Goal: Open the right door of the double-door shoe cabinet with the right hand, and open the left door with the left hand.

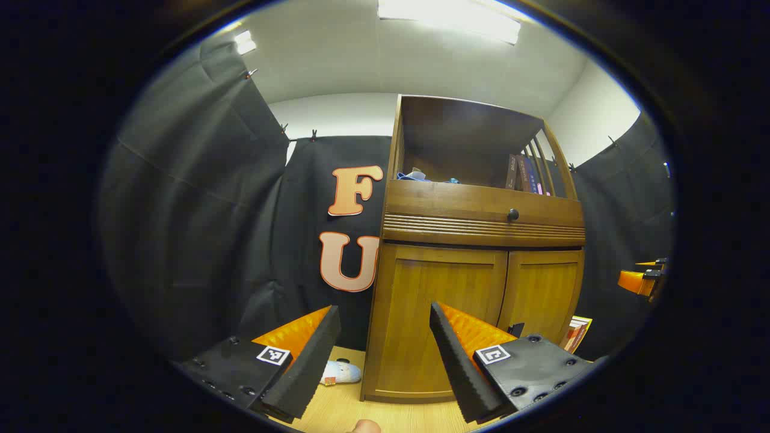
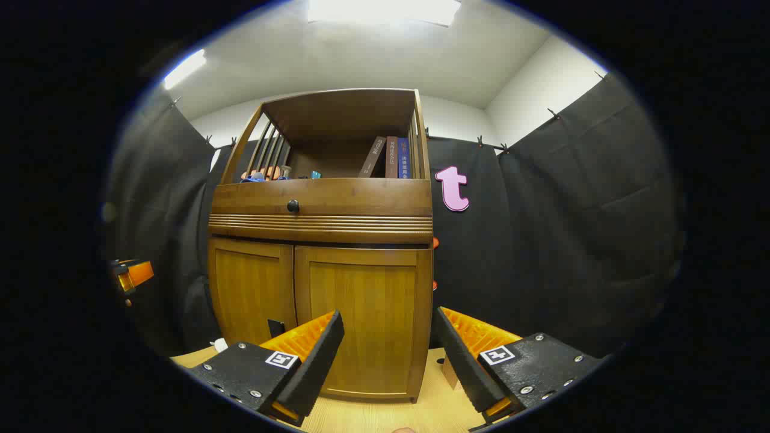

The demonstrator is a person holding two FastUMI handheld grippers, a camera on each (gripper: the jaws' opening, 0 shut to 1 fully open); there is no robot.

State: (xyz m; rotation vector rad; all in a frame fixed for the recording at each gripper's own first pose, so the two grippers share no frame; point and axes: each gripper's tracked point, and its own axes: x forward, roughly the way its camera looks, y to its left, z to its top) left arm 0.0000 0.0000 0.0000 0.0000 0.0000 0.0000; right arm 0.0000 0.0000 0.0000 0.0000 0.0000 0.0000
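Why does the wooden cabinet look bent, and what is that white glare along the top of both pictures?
Fisheye lenses: in the left gripper view the cabinet bows and leans, in the right gripper view its sides curve too. The glare is ceiling lights blown out white, while the doors stay evenly lit and sharp.

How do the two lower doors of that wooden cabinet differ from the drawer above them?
The two lower doors, left door and right door, are tall upright panels with plain framed fronts; the drawer is a wide, low band with grooved trim beneath. The drawer carries a round dark knob at its middle; a small dark handle shows low where the doors meet. All share the same brown wood, and all are shut.
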